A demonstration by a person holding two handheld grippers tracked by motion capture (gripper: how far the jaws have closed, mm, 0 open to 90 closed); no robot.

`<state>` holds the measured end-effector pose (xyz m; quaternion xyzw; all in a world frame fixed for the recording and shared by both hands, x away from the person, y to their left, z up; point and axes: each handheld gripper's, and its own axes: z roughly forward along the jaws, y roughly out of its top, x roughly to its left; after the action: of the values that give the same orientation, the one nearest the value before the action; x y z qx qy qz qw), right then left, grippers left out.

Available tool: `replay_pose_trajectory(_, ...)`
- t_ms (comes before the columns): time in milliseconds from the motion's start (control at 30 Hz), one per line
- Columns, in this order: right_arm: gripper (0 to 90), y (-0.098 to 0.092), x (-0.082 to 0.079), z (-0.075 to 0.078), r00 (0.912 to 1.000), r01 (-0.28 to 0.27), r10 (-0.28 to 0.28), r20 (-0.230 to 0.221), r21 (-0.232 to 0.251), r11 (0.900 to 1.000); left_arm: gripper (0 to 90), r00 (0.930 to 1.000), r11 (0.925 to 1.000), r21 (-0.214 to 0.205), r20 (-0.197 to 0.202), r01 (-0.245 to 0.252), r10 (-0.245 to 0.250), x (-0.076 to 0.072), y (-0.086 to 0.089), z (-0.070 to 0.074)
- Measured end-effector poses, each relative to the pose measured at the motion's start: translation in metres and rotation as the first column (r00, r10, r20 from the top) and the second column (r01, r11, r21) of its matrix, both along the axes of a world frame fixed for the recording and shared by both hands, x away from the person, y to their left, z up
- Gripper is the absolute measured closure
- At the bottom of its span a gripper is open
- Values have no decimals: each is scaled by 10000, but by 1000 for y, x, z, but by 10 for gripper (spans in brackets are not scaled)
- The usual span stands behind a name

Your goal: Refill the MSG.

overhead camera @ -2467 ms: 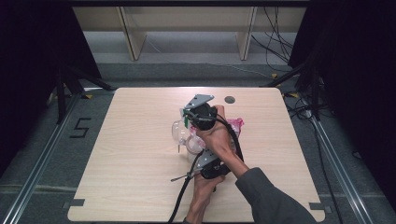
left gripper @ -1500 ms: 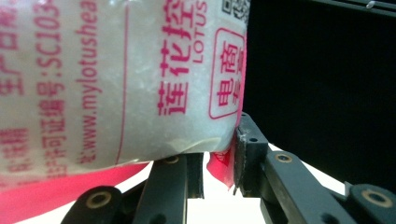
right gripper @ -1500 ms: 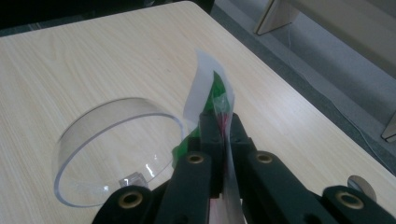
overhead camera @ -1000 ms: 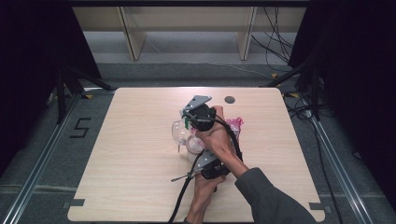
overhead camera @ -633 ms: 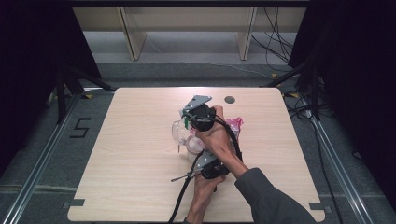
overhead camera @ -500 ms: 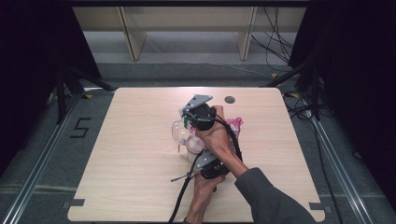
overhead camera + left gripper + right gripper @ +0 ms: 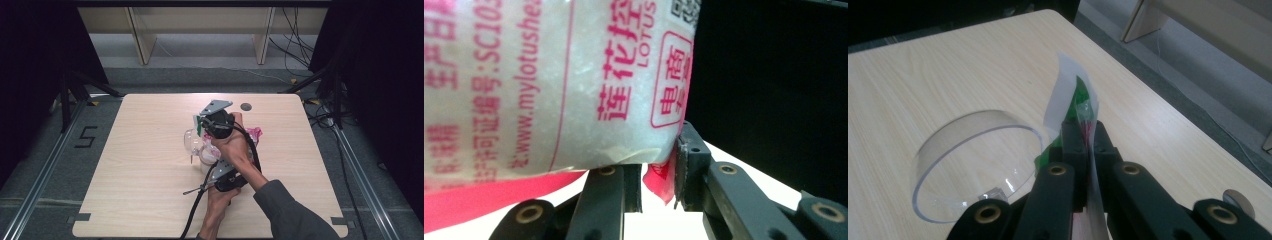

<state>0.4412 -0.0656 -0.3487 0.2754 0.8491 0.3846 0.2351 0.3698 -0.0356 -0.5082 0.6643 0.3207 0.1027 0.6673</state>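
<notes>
Bag of white granules point(image 7: 549, 85), pink print, at desk point(image 7: 140, 200) centre, 3 o'clock of clear glass container point(image 7: 973, 165). Left tool point(image 7: 659, 175) pinching bag's pink bottom edge, right tool point(image 7: 1087, 137) clamped on top strip. Pouring not yet visible; most work left.

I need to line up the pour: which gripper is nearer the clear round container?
Right. The right gripper, shut on the bag's top edge, sits just beside the clear round container; the left gripper pinches the white-and-pink printed bag lower, nearer the person.
</notes>
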Motion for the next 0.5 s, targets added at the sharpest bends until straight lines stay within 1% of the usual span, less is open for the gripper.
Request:
replay_pose_trajectory(33, 900, -1, -1, 0, 10000, 93, -93, -26, 168, 9998, 757, 10000, 10000, -44, -39, -21, 20, 0, 0, 0)
replay_pose_trajectory(67, 900, -3, 0, 1, 9999, 1, -4, 156, 223, 9998, 756, 10000, 10000, -60, -50, -22, 21, 0, -1, -1)
replay_pose_trajectory(100, 900, -6, 0, 2, 9999, -19, 15, 108, 338, 9994, 757, 10000, 10000, -88, -33, 6, -7, 0, -2, -1)
replay_pose_trajectory(133, 900, -8, 0, 3, 9999, -48, 43, 124, 380, 9993, 757, 10000, 10000, -33, -27, 35, -36, 0, -2, -1)
replay_pose_trajectory(167, 900, -10, 0, 5, 9999, -19, 13, 144, 429, 9991, 756, 9999, 9997, 220, -158, -57, 60, -1, -1, 0)
replay_pose_trajectory(200, 900, -12, -1, 6, 9999, 28, -38, 164, 574, 9983, 756, 9999, 9998, 217, -165, -43, 46, -1, -1, -1)
replay_pose_trajectory(233, 900, -15, -1, 7, 9999, 86, -92, 87, 736, 9973, 754, 9999, 10000, 88, -126, -17, 18, 0, -2, -1)
replay_pose_trajectory(267, 900, -18, -2, 9, 9999, 108, -107, -16, 838, 9964, 754, 9997, 9995, 289, -205, -107, 113, -1, -1, -1)
replay_pose_trajectory(300, 900, -20, -3, 10, 10000, 50, -47, -30, 884, 9961, 753, 9999, 9991, 414, -140, -65, 71, -1, -1, -1)
replay_pose_trajectory(333, 900, -21, -3, 11, 10000, 29, -36, 73, 925, 9957, 753, 10000, 9995, 307, -16, 16, -16, 0, -2, -2)
replay_pose_trajectory(367, 900, -23, -5, 14, 10000, -6, 7, -18, 896, 9960, 751, 10000, 9997, 259, -96, -11, 13, 0, -2, -2)
replay_pose_trajectory(400, 900, -24, -6, 15, 9999, -34, 24, 106, 938, 9956, 749, 9998, 9989, 442, -174, -127, 135, -1, -1, -2)
replay_pose_trajectory(467, 900, -29, -8, 18, 10000, -32, 35, -25, 1116, 9938, 743, 9997, 9986, 515, -184, -133, 143, -1, -1, -2)
replay_pose_trajectory(500, 900, -31, -10, 19, 9998, 116, -96, -160, 1326, 9911, 743, 9999, 9975, 709, -106, -73, 80, -1, 0, -3)
